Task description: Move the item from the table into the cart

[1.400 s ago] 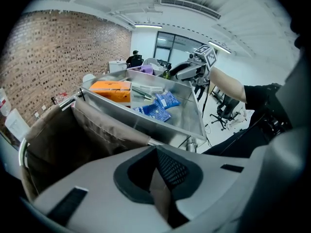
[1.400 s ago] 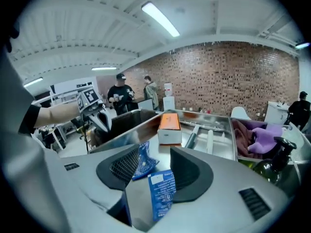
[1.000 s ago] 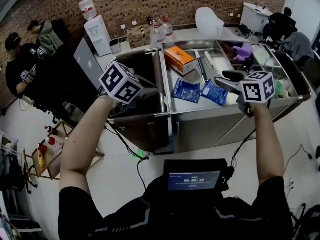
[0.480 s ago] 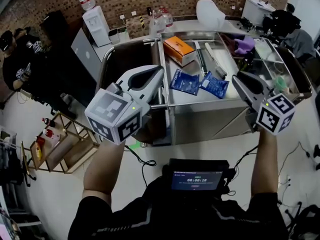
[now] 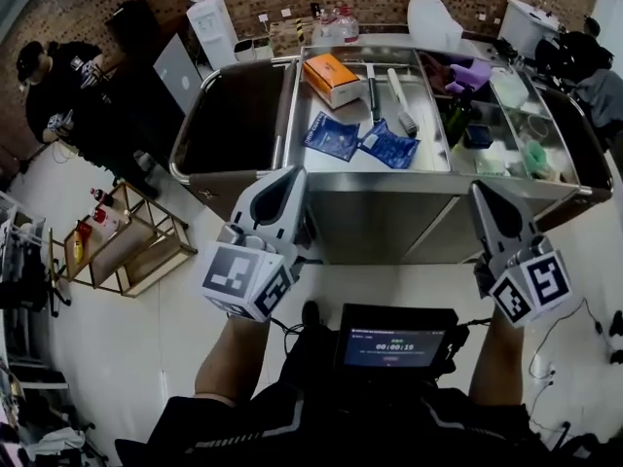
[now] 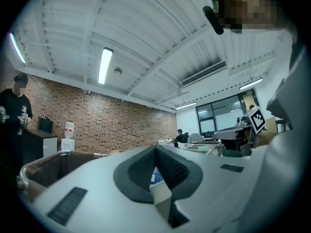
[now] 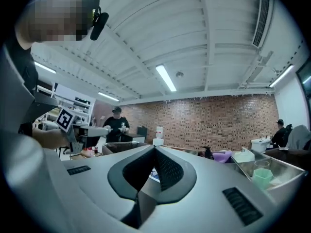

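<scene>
A steel cart (image 5: 389, 212) fills the top of the head view. Its middle tray holds an orange box (image 5: 331, 78), two blue packets (image 5: 331, 136) (image 5: 392, 147) and a long brush (image 5: 401, 113). The dark left bin (image 5: 234, 115) looks empty. My left gripper (image 5: 295, 175) hangs in front of the cart's near side, shut and empty. My right gripper (image 5: 479, 189) is also short of the cart, off its right front. Its jaws have just been closing and now meet with nothing between them. Both gripper views show the tips (image 6: 156, 148) (image 7: 155, 148) together, pointing level across the cart.
The right trays hold a purple item (image 5: 472, 74), a green cup (image 5: 535, 154) and small containers. A low wooden rack (image 5: 117, 246) with bottles stands on the floor at left. A person (image 5: 49, 76) stands at far left near a water dispenser (image 5: 209, 13). A screen (image 5: 394, 343) sits at my chest.
Both grippers have drawn back from over the cart toward my body and now sit in front of its near side. The right jaws went from open to closed.
</scene>
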`<state>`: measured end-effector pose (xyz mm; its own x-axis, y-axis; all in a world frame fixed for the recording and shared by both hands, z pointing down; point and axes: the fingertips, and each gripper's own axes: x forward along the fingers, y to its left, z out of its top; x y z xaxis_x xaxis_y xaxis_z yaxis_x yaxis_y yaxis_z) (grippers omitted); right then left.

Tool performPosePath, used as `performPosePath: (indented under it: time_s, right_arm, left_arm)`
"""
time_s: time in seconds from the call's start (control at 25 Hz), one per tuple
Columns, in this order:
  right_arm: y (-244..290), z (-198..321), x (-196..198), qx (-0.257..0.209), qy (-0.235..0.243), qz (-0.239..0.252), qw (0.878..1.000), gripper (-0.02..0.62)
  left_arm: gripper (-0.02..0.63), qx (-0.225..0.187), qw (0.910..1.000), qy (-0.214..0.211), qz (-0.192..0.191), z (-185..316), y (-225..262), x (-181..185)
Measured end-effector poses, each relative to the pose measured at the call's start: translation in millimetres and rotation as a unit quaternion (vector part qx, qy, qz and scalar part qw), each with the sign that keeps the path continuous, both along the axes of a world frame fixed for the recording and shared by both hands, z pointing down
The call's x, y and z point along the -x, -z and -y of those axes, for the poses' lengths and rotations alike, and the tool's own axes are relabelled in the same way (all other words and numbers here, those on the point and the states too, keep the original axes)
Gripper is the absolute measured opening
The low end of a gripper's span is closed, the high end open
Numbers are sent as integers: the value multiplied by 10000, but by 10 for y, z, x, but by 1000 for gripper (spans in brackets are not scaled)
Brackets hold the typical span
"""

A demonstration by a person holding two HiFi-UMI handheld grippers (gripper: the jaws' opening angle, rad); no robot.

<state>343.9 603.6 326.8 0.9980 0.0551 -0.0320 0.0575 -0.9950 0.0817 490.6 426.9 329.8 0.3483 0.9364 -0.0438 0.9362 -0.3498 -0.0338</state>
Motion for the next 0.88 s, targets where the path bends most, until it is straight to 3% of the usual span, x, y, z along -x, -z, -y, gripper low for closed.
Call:
performPosePath:
  time_s: [0.12, 0.28, 0.44, 0.6, 0.88]
  right_arm:
    - [-76, -186, 302, -181, -236, -195, 9994, 3]
    - [-326, -264, 428, -556, -310, -171, 9978, 3]
    - [-570, -405, 364, -605, -452, -26, 9971, 3]
    - [-661, -465, 342, -635, -581, -18, 9963, 2]
    - [-689, -533, 277, -773, -745, -172, 9941, 0]
  left_arm:
    - [9, 153, 9996, 120, -228, -24, -107, 287]
    - [9, 198, 9991, 374, -44, 102, -265, 377]
    - [9, 186, 9979, 616, 13, 123, -499, 254]
    - [9, 128, 9985, 512, 152, 58, -757, 113]
    - [9, 274, 9975, 647, 71, 84, -794, -81]
